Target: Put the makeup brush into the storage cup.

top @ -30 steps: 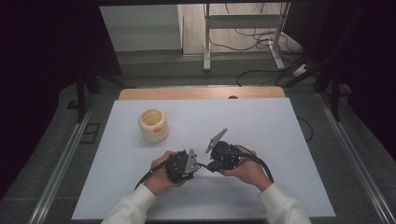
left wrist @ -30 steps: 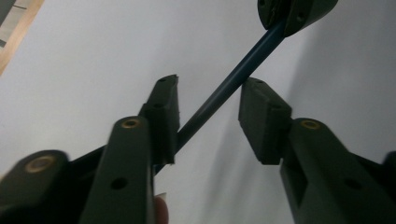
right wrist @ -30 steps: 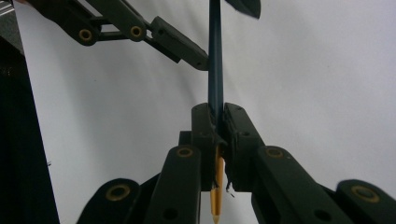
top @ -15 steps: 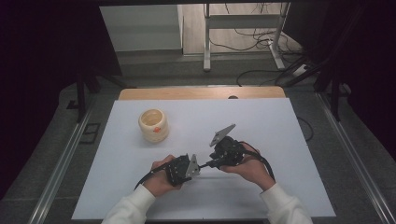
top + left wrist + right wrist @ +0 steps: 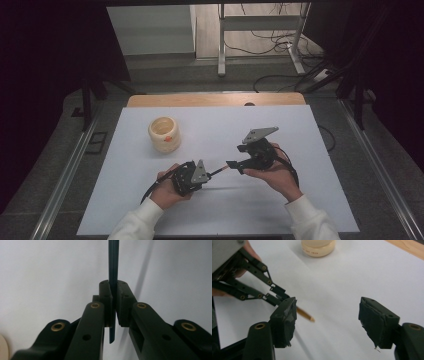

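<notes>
Pencil [image 5: 220, 171] clamped in left claw [image 5: 209, 175].

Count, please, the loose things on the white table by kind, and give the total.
Thin dark pencil-like stick with a tan tip, clamped in the left tool: 1
Cream round ceramic-looking pot with an orange mark: 1
Total: 2

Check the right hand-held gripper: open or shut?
Open. The right hand-held gripper has just been opening; its jaws stand wide apart with nothing between them, while the pencil stays clamped in the left hand-held gripper.
</notes>
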